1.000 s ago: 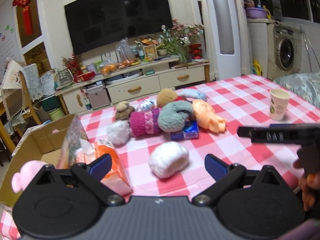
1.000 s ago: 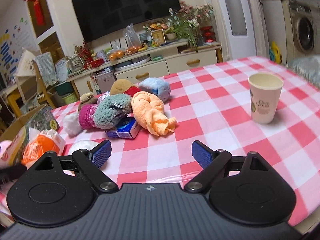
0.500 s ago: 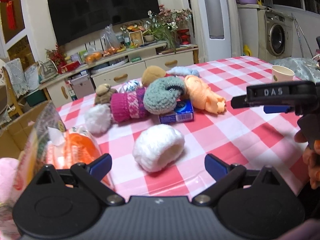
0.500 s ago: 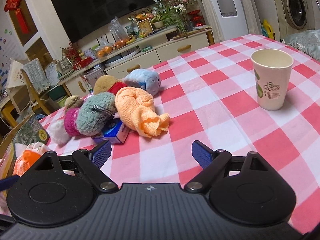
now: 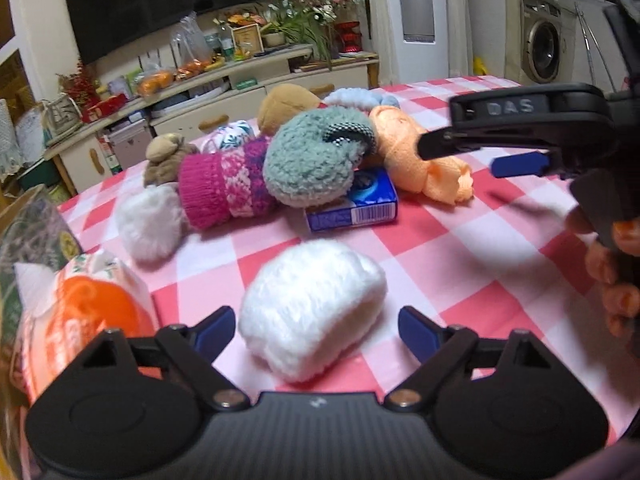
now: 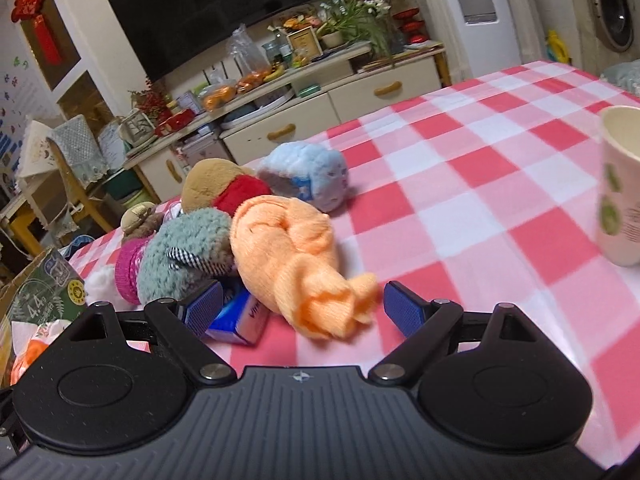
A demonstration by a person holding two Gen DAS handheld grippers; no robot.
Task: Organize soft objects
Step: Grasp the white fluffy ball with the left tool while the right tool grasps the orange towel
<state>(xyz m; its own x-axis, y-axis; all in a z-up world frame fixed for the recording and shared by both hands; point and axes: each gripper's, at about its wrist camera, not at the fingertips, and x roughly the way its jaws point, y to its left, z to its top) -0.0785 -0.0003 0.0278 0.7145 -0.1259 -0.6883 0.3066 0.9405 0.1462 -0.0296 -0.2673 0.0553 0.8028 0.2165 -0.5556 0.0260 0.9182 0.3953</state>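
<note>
Orange towel (image 6: 296,256), far end behind pile.

paper cup (image 6: 622,188) — cut by right edge | blue box (image 6: 238,316) — half hidden under soft toys

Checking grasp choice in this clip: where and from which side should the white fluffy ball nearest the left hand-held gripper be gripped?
Grip the white fluffy ball across its broad middle, coming straight forward from the near side. It lies alone on the checked tablecloth, clear of the blue box, and already sits between the open fingers of the left hand-held gripper. It looks soft, so close well in.
</note>
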